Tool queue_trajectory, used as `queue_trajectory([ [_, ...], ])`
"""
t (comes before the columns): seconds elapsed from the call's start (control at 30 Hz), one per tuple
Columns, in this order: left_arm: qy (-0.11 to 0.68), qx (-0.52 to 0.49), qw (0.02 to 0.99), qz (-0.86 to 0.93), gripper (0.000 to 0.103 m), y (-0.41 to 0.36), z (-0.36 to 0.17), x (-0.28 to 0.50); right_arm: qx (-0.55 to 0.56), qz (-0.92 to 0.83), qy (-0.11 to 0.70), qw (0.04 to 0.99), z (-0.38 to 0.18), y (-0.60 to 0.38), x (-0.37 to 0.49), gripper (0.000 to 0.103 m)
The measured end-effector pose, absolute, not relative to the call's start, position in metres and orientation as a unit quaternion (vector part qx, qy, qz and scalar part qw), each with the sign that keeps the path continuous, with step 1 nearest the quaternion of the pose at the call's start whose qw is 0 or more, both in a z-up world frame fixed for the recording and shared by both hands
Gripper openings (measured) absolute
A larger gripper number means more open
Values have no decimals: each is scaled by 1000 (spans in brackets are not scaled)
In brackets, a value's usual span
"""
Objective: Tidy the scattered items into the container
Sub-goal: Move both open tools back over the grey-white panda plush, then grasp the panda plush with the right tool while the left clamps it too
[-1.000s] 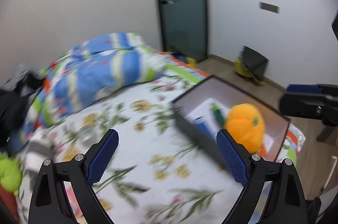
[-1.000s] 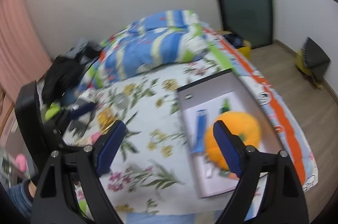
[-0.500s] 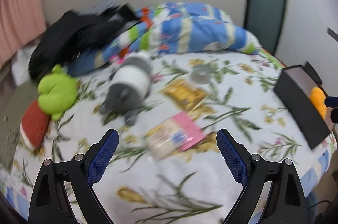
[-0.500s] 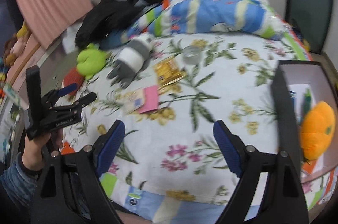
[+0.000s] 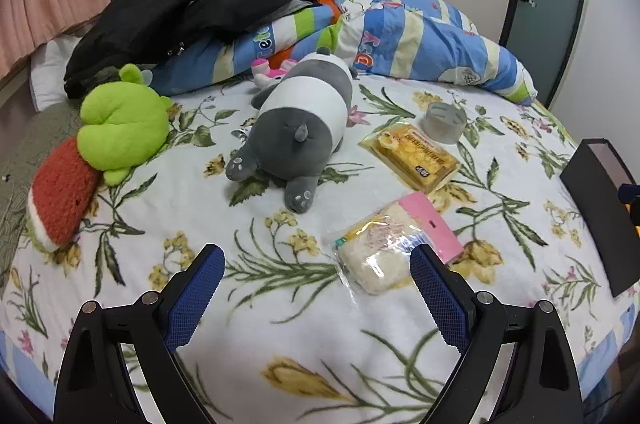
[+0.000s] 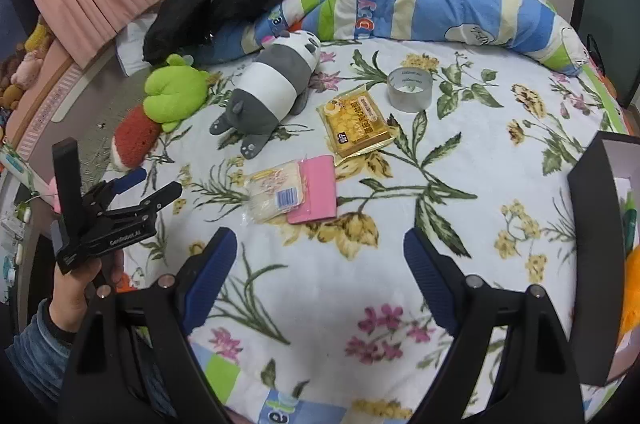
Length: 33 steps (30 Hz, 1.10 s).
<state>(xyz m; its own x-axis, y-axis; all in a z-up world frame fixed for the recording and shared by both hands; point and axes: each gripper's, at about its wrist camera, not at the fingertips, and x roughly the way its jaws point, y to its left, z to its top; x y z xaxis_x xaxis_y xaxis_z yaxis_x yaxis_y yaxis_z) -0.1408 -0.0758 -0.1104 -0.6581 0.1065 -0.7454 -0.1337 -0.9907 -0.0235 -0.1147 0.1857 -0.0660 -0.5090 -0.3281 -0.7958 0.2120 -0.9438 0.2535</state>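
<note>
Bed [image 6: 360,284] with a floral blanket carries, from left, a green plush [image 6: 174,92], a panda plush [image 6: 268,86], snack packets [image 6: 294,192] and a tape roll [image 6: 410,89]; black container [image 6: 592,224] sits at right. Left gripper [image 5: 316,294] and right gripper [image 6: 320,270] hover angled down, jaws spread, empty.

The box [image 6: 592,264] runs off the right edge in both views, its contents mostly hidden behind its dark wall; only an orange toy's [image 6: 632,288] edge shows. Black clothing [image 5: 168,20] covers part of the quilt [image 5: 420,40]. The packets' print is unreadable.
</note>
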Motion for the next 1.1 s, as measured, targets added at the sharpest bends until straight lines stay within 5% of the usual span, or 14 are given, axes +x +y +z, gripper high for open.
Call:
queue_trajectory([
  [1.1,21,-377,64,924,94,-93,-132,-306,501,-813,-237,177,-115,64,-382,94],
])
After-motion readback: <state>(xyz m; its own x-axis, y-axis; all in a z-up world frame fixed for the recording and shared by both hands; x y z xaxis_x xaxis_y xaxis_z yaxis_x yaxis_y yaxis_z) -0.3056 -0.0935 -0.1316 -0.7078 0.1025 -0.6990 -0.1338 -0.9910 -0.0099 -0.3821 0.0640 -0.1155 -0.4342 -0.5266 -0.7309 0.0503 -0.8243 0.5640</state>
